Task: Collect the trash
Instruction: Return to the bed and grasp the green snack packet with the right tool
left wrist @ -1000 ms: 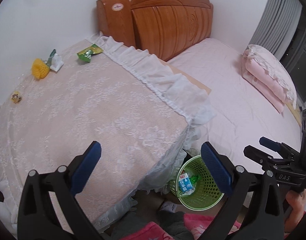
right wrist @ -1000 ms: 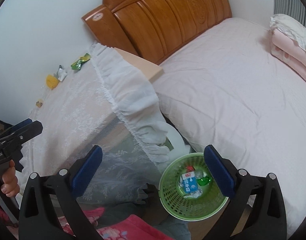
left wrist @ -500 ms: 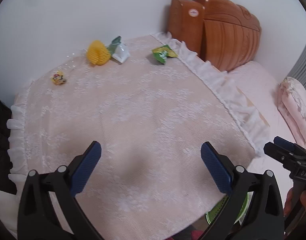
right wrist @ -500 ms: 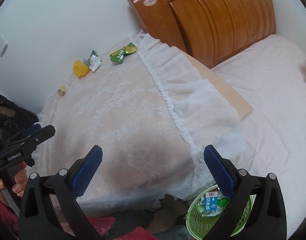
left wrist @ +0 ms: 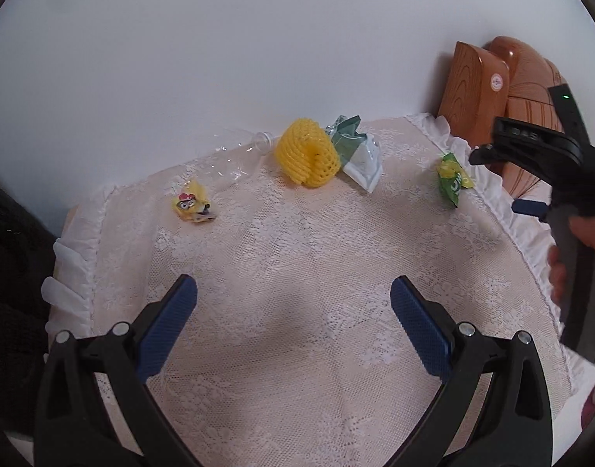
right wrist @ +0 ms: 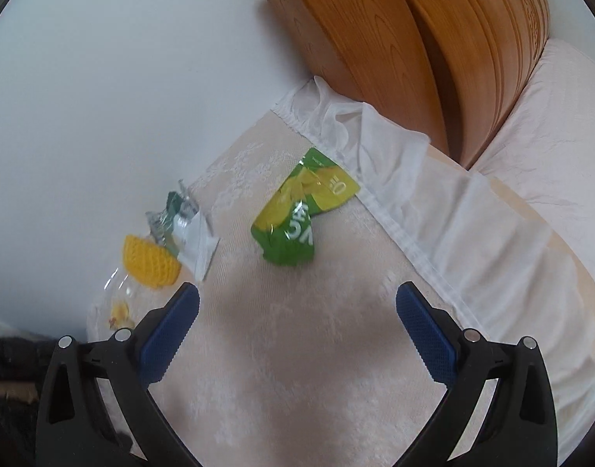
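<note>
Along the far edge of the table [left wrist: 297,264], where its lace cloth meets the white wall [left wrist: 219,58], the trash lies in a loose row. From the left wrist view, a small yellow cartoon wrapper [left wrist: 192,205] sits toward the left corner, a crushed clear plastic bottle [left wrist: 239,155] lies against the wall behind it, and a yellow foam fruit net [left wrist: 307,151] stands touching a green-and-white wrapper [left wrist: 356,151] on its right. A green snack bag [left wrist: 452,179] lies apart from these, close to the frilled right edge of the cloth.

The left claw [left wrist: 293,311] hovers over bare cloth with its blue pads spread wide and nothing between them; the whole near half of the table in front of it is open lace. The right claw [right wrist: 297,319] is likewise spread and holds nothing (its black body also shows at the right rim of the left wrist view, gripped by a hand [left wrist: 581,249]). In the right wrist view the green snack bag [right wrist: 301,214] lies ahead of the claw, between the lines of its two pads but well short of contact, with the fruit net [right wrist: 151,260] and green-and-white wrapper [right wrist: 188,233] off to the left.

Past the white ruffle [right wrist: 395,179] the table ends beside the wooden headboard [right wrist: 414,58] and the pink bed [right wrist: 550,136].
</note>
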A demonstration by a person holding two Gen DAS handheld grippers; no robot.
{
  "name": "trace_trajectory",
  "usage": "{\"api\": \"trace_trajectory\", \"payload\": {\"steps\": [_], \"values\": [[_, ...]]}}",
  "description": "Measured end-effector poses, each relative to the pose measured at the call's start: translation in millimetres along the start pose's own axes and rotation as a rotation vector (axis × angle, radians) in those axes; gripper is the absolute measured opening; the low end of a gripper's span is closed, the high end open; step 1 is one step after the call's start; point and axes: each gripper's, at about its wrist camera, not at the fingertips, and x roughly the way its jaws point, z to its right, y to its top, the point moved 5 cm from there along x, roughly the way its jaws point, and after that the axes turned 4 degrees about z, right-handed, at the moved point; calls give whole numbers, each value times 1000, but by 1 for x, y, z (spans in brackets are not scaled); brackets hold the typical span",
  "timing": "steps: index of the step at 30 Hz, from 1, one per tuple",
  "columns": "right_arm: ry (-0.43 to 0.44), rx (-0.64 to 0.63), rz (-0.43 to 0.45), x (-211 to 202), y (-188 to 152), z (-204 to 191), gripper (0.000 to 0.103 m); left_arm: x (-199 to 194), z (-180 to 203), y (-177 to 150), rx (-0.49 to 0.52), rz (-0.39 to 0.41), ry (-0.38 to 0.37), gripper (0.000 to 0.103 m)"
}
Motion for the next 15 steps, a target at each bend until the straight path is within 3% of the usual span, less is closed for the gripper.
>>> {"api": "trace_trajectory", "payload": {"steps": [3,8,10,12,15], "values": [[-109,5,-24,39,24,-10,100,6,-7,-1,-19,-10,-19,95],[-242,-4,-64,68,31,-16,86,14,-13,-3,-18,-19,-41,95],[-258,-6,-73,73,31,-17,82,18,-14,-2,-11,-20,-40,95],[-265,-26,-76,76,30,-18,70,22,-18,0,-14,-23,-42,95],[-259,-58,-65,76,31,-20,65,30,-23,5,-26,-26,-43,95]]}}
